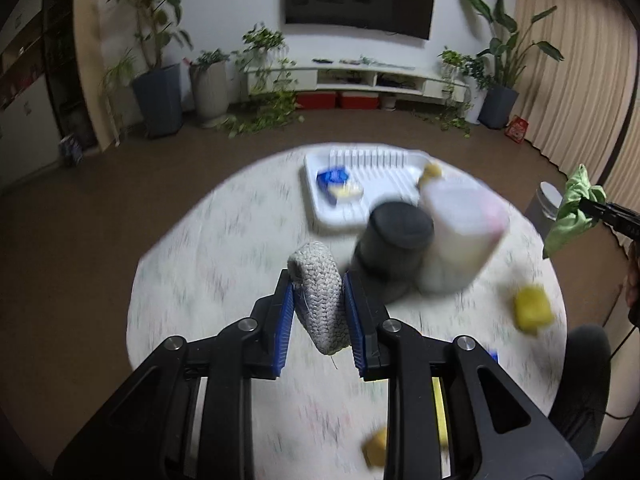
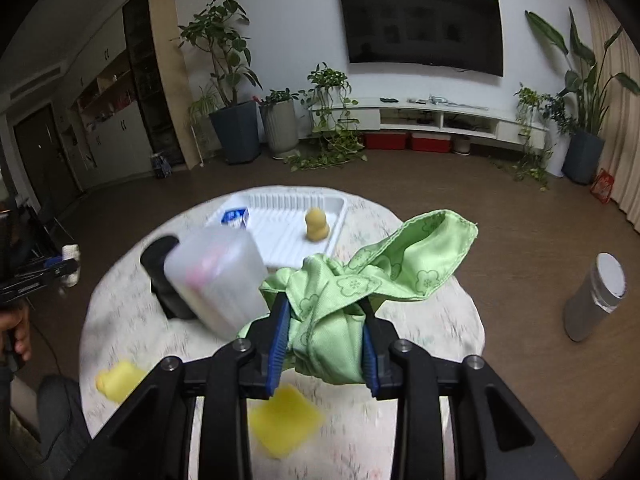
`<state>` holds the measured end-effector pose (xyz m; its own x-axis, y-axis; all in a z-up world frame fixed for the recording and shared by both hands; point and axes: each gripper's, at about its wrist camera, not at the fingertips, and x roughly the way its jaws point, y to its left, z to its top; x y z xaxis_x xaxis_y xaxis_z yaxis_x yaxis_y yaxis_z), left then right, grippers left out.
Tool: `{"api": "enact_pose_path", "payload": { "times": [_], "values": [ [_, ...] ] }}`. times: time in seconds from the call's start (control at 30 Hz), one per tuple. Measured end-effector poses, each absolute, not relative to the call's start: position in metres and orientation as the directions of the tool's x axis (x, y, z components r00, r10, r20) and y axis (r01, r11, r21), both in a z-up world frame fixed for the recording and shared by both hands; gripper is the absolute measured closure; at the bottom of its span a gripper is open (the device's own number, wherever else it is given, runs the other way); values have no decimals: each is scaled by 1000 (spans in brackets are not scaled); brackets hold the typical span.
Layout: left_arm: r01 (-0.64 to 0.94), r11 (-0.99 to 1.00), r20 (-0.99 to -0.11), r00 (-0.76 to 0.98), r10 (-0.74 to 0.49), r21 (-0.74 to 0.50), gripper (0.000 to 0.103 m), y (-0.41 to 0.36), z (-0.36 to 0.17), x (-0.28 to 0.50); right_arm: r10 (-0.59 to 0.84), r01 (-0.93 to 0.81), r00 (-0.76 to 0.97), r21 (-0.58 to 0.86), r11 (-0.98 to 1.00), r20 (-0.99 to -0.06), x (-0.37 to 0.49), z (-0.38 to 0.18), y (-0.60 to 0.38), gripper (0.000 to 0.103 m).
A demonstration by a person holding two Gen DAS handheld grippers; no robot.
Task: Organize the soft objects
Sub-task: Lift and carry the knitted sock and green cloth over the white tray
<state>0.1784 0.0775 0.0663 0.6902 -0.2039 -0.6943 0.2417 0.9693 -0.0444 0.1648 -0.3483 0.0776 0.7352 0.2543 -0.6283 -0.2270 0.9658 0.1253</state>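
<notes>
We look down on a round table (image 2: 420, 332) with a pale patterned top, set in a living room. At its far side lies a white ridged tray (image 2: 276, 240), which seems meant to collect the soft things: a blue-and-yellow sponge (image 1: 338, 186) and a small yellow duck-shaped toy (image 2: 316, 223) already rest in it. In front of the tray stand a frosted plastic container (image 2: 218, 280) and a dark cup (image 1: 394, 242), touching or nearly so.

Our right gripper (image 2: 325, 340) is clenched on a bunched green cloth (image 2: 360, 280), held clear above the table, probably for carrying. Our left gripper (image 1: 319, 306) squeezes a grey knitted piece (image 1: 318, 300), also lifted. Yellow sponges (image 2: 286, 420) lie loose on the near tabletop, not yet sorted.
</notes>
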Motion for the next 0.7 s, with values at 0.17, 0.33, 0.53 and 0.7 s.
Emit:
{"api": "enact_pose_path", "payload": {
  "times": [0.17,0.33,0.53,0.7],
  "values": [
    [290,957,-679,700,-222,-15,80,59,81,221,335,-295,695,172,940,-637,193,82,-331,69],
    [334,942,-658,702,-272,-34,80,47,88,253,375,-316,684,209,926,-626,220,82,-323,69],
    [385,923,-683,681,-265,26,80,31,79,307,425,-346,656,252,904,-624,277,91,-314,69],
    [435,900,-707,640,-300,12,80,25,67,354,462,-356,628,297,886,-626,331,92,-309,69]
  ]
}}
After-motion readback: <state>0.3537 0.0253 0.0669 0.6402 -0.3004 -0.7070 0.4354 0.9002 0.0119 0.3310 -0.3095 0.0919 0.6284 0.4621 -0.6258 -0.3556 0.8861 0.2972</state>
